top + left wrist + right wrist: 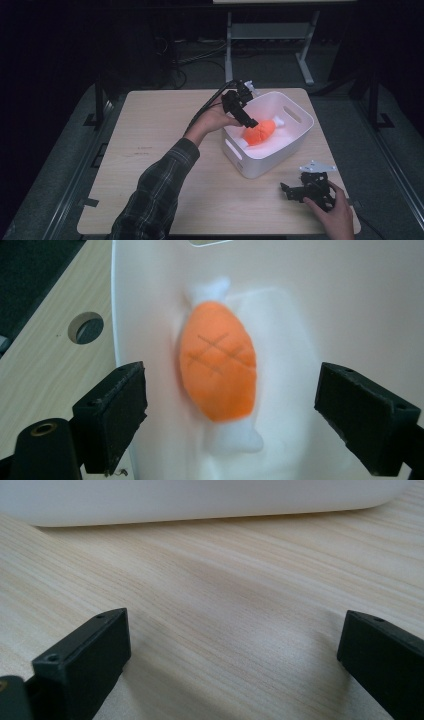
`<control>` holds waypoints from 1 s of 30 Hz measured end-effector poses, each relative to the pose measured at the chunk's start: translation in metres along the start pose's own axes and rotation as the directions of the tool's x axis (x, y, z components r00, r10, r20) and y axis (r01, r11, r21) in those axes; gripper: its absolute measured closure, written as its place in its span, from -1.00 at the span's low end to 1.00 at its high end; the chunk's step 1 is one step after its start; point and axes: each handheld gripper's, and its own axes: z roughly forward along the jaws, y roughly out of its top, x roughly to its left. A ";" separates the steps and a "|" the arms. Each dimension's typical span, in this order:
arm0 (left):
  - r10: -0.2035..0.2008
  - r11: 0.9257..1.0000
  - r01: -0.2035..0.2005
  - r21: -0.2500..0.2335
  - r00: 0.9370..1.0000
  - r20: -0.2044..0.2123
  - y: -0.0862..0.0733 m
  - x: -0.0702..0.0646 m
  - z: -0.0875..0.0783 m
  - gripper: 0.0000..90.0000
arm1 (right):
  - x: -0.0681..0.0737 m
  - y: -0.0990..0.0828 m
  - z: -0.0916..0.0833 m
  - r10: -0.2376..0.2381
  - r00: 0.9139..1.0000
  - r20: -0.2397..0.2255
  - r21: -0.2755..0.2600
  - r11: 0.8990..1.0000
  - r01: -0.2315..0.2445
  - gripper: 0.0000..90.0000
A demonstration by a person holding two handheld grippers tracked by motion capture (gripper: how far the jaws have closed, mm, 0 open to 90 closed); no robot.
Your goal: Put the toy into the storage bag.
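An orange plush toy (260, 132) with white ends, stitched with a crosshatch, lies inside a white plastic bin (296, 145) on the table. My left gripper (248, 121) hangs over the bin's near-left rim, pointing down at the toy. In the left gripper view the toy (219, 362) lies on the bin floor between the two wide-apart jaws, touching neither. My right gripper (289, 192) rests low over the table near the front right corner, open, with bare wood between its jaws. The bin's white wall (200, 500) runs across the top of the right gripper view.
The light wooden table (150, 150) has a round cable hole (86, 327) beside the bin. A person's plaid sleeve (155, 195) crosses the table's front middle. A white-framed table leg (270, 35) stands on the dark floor beyond.
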 end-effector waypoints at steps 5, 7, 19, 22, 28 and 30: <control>0.009 1.000 -0.009 -0.011 1.000 0.003 -0.008 -0.006 -0.016 -0.72 | 0.000 0.000 0.000 -0.001 1.000 -0.001 -0.001 1.000 0.001 -1.00; 0.010 1.000 -0.010 -0.020 1.000 0.000 -0.012 -0.008 -0.023 -0.72 | 0.000 0.000 0.000 -0.001 1.000 -0.001 -0.001 1.000 0.001 -1.00; -0.022 0.997 0.020 -0.081 1.000 -0.021 -0.046 -0.009 -0.058 -0.71 | 0.000 0.000 0.000 -0.002 1.000 -0.001 -0.001 1.000 0.002 -1.00; -0.034 0.995 0.031 -0.098 0.999 -0.027 -0.058 -0.010 -0.066 -0.71 | 0.000 0.000 0.000 -0.002 1.000 -0.001 -0.001 1.000 0.002 -1.00; -0.056 0.993 0.051 -0.110 0.998 -0.038 -0.080 -0.014 -0.077 -0.71 | 0.000 0.000 0.000 -0.002 1.000 0.000 -0.001 1.000 0.002 -1.00; -0.065 0.991 0.059 -0.117 0.997 -0.044 -0.089 -0.016 -0.081 -0.71 | 0.000 0.000 0.000 -0.002 1.000 0.000 -0.001 1.000 0.002 -1.00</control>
